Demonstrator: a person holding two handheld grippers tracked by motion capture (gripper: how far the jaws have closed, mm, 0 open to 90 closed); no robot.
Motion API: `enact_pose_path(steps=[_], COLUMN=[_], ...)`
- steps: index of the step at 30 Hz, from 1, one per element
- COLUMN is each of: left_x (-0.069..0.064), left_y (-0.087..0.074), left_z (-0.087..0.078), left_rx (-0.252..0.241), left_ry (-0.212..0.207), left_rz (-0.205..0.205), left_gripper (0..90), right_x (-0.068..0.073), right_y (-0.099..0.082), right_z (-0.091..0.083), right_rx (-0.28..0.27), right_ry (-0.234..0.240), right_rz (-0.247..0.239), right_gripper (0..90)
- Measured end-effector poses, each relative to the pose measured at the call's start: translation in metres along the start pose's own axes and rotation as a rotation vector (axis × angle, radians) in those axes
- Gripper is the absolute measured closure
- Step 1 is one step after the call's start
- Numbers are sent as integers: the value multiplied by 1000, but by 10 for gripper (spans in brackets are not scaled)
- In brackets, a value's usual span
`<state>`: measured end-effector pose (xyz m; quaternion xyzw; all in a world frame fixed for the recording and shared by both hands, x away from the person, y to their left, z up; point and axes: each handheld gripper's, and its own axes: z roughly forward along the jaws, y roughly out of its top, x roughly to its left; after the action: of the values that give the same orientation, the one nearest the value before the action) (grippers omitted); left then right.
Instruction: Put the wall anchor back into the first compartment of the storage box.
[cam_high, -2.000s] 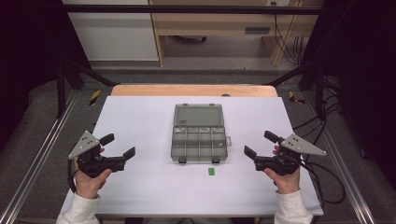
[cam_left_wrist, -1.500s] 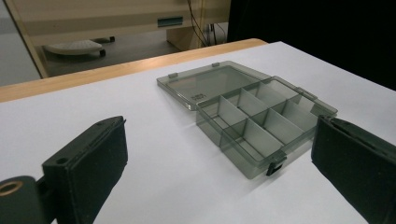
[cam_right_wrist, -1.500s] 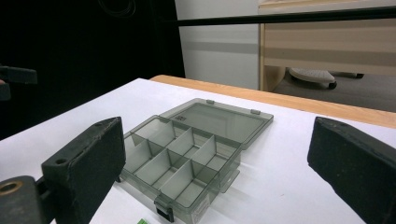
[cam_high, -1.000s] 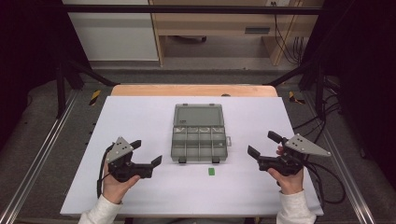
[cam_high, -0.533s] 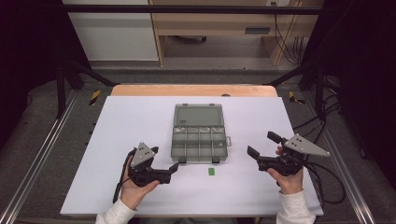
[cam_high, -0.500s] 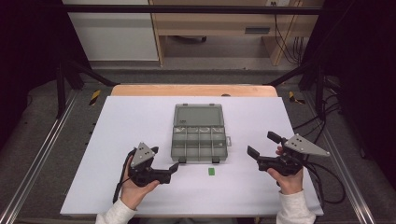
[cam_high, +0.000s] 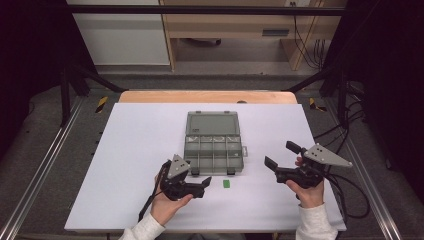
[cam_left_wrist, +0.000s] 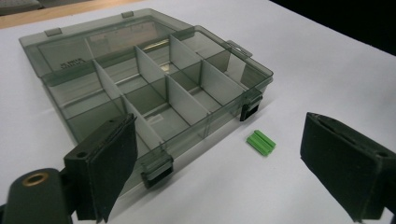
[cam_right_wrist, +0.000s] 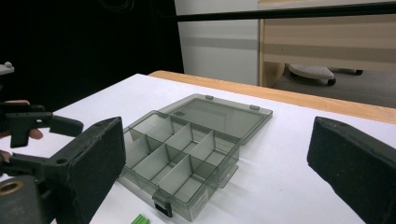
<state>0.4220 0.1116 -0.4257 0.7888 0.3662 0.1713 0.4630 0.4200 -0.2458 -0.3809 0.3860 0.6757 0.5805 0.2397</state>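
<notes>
A grey see-through compartment box (cam_high: 214, 142) lies open in the middle of the white table, lid flat behind it, compartments empty. A small green piece (cam_high: 227, 184) rests on the table just in front of the box. My left gripper (cam_high: 202, 184) hovers left of that piece, open, its jaws having just closed a little with nothing between them. In the left gripper view the green piece (cam_left_wrist: 261, 142) lies ahead of the left gripper (cam_left_wrist: 219, 163), beside the box (cam_left_wrist: 154, 88). My right gripper (cam_high: 281, 155) is held open right of the box, empty, and faces the box (cam_right_wrist: 187, 149).
White table sheet (cam_high: 125, 150) has free room on both sides of the box. A wooden strip (cam_high: 207, 96) runs along the far edge. Cables (cam_high: 345, 195) trail off the right side. Metal rails (cam_high: 35, 180) flank the table.
My left gripper has travelled right across the table and slightly down, from the left side to just before the green piece. The right gripper has stayed put.
</notes>
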Motion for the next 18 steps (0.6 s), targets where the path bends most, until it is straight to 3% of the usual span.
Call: enact_pose_path(steps=[8, 13, 18], left_x=[-15, -23, -29], left_y=[-1, -3, -7], left_z=[18, 30, 45], left_rx=[18, 27, 63], left_ry=[2, -15, 2], left_rz=[3, -23, -28], left_gripper=[147, 171, 189], right_x=[0, 0, -1], right_y=[0, -1, -1], right_z=[-1, 0, 1], right_rx=[-3, 0, 1], right_ry=[3, -2, -1], right_rz=[6, 6, 12], right_gripper=[47, 47, 47])
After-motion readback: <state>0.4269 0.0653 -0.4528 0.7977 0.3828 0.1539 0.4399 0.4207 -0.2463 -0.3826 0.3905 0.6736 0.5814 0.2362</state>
